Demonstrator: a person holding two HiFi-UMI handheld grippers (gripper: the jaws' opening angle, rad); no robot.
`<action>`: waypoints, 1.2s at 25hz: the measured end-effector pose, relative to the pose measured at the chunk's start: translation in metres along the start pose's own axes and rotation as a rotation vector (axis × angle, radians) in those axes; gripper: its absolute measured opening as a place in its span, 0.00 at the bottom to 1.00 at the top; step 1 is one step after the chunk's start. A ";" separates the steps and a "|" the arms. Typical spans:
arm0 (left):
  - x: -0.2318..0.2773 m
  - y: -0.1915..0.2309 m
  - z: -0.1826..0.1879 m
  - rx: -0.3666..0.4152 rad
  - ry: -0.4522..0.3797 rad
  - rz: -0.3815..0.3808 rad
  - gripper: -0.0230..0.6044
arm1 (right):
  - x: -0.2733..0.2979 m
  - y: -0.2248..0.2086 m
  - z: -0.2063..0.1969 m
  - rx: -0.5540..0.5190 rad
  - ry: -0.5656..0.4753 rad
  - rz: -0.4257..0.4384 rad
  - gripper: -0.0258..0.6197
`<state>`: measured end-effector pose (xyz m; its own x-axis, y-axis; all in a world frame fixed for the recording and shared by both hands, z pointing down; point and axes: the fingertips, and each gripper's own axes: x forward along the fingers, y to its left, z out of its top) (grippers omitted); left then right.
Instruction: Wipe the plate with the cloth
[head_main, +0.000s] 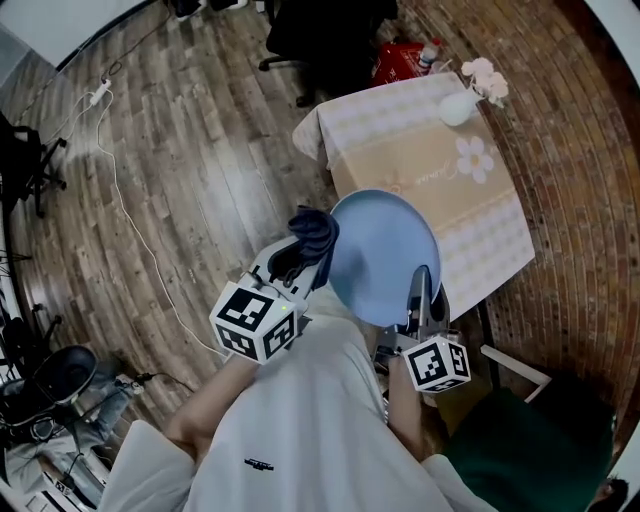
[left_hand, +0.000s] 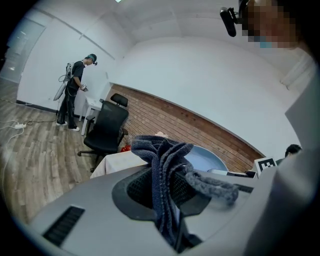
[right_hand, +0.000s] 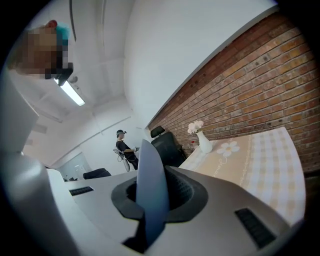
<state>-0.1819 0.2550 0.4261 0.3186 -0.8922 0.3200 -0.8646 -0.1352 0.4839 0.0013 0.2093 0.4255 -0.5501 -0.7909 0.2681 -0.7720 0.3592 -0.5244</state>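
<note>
Right hand-held gripper (head_main: 422, 285) clamps the plate (head_main: 385, 255) by its rim, steadying it for wiping. Left hand-held gripper (head_main: 300, 262) pinches the cloth (head_main: 313, 235) at the plate's left edge.

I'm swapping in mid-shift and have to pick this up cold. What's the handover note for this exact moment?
Left gripper: shut on the cloth.
Right gripper: shut on the plate's rim, plate held up over the table's near edge.
Cloth sits at the plate's left rim; contact unclear.
Done: both things gripped.
Left: wipe the plate's face; how much is already wiped cannot be told.
</note>
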 end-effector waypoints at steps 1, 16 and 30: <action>0.012 0.002 0.008 0.008 0.005 -0.002 0.13 | 0.011 -0.006 0.006 0.009 0.001 0.000 0.13; 0.234 -0.009 0.115 0.119 0.074 -0.060 0.13 | 0.176 -0.118 0.132 0.122 -0.083 -0.004 0.13; 0.288 -0.039 0.132 0.160 0.131 -0.134 0.13 | 0.205 -0.144 0.159 0.158 -0.115 -0.025 0.13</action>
<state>-0.1080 -0.0535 0.3923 0.4732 -0.7995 0.3701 -0.8586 -0.3244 0.3969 0.0501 -0.0835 0.4268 -0.4839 -0.8534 0.1934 -0.7207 0.2633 -0.6413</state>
